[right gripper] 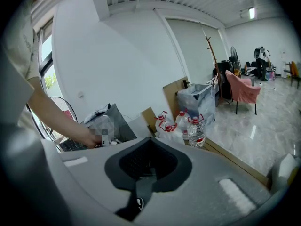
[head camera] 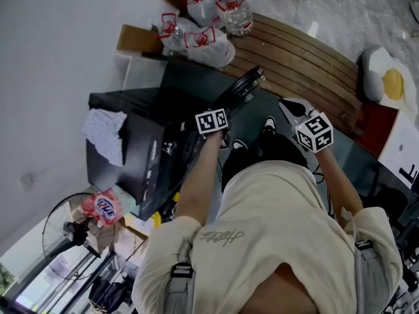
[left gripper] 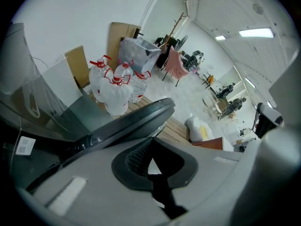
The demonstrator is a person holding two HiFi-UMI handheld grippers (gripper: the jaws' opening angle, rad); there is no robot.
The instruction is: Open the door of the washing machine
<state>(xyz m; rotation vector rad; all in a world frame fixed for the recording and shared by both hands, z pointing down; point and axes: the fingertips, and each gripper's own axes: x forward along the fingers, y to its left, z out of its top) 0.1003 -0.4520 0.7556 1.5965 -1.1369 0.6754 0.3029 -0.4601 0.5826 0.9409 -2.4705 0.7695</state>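
The washing machine (head camera: 134, 142) has its door (head camera: 246, 84) swung open. Your left gripper (left gripper: 150, 149), jaws together, sits right at the door's rim. Your right gripper (right gripper: 149, 149), jaws also together, hangs beside the door.

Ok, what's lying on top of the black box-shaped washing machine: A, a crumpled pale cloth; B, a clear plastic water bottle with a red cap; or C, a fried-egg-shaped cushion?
A: a crumpled pale cloth lies on the top of the black washing machine, near its edge by the white wall.
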